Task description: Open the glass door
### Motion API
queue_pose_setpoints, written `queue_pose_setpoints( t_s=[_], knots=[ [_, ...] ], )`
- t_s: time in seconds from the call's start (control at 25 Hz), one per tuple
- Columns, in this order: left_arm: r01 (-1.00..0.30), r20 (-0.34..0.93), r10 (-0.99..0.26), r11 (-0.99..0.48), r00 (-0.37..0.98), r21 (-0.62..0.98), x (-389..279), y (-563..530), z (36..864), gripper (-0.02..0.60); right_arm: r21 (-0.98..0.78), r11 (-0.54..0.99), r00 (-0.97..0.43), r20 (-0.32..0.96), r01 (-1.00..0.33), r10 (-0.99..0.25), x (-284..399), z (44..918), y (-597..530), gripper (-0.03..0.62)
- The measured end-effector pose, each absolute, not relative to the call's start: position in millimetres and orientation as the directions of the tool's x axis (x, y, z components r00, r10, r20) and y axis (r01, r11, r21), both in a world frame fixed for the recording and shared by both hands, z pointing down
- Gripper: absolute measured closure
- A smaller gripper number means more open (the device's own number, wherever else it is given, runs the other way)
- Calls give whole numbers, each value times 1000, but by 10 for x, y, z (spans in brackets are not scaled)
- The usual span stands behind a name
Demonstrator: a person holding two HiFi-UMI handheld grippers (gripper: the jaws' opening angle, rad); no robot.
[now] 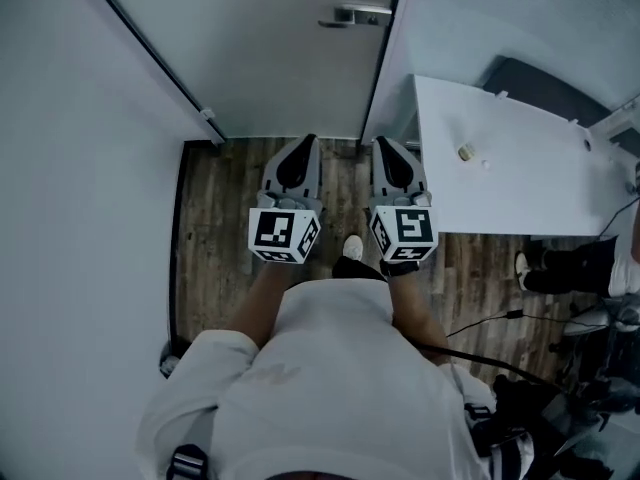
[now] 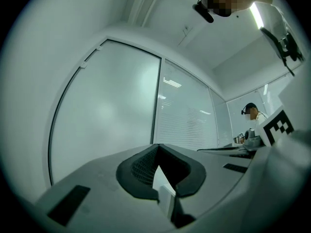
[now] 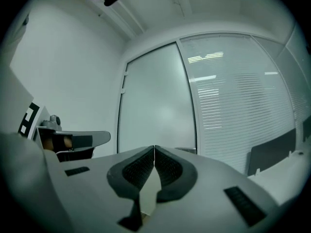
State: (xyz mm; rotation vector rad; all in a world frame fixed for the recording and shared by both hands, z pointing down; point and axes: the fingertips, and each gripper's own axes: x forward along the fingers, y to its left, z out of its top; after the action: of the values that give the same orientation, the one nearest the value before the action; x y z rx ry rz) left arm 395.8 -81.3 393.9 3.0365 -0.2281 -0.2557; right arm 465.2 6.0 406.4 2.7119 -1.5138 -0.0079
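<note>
White table (image 1: pixel 530 193) bears a small round object (image 1: pixel 465 152) near its edge.

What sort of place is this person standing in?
Most likely an office. There is a frosted glass door with a metal lever handle, a glazed partition with slatted blinds beside it, and a white desk on wood-look flooring.
</note>
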Motion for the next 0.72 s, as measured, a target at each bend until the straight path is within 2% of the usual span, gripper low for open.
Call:
queue_pose_setpoints(
  t_s=[0.32, 0.72],
  knots=[
    [-186, -118, -189, -982, 975, 39, 5046, -1067, 3922, 578, -11, -422, 421, 35, -907, -906, 5650, 4078, -372, 591],
    [-198, -6, -198, -980, 980, -9, 6010, -1702, 4249, 578, -45, -486, 480, 102, -873, -871, 6582, 4402, -781, 591]
  ],
)
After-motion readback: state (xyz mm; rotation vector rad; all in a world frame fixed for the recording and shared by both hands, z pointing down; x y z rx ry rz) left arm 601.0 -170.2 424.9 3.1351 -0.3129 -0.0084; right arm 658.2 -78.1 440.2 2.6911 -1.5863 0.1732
